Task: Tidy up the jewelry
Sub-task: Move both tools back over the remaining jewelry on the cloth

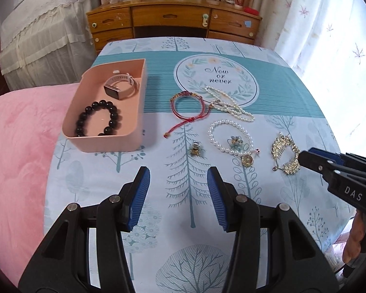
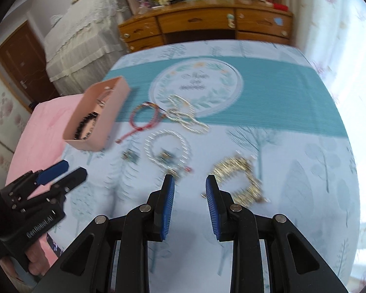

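A pink box (image 1: 134, 112) at the table's left holds a black bead bracelet (image 1: 98, 118) and a pink watch (image 1: 120, 86). On the cloth lie a red cord bracelet (image 1: 187, 106), a pearl necklace (image 1: 229, 105), a pearl bracelet (image 1: 229, 134) with a flower brooch (image 1: 235, 142), a small ring (image 1: 196, 150), a gold pendant (image 1: 246, 160) and a gold hair comb (image 1: 285, 155). My left gripper (image 1: 178, 178) is open and empty above the near cloth. My right gripper (image 2: 190, 183) is open, just before the gold comb (image 2: 241, 180); it also shows in the left wrist view (image 1: 305, 157).
The table (image 1: 280, 85) carries a teal and white tree-print cloth. A pink bed (image 1: 16, 146) lies at the left. A wooden desk (image 1: 173, 17) stands behind the table, a curtained window to the right. The right wrist view is blurred by motion.
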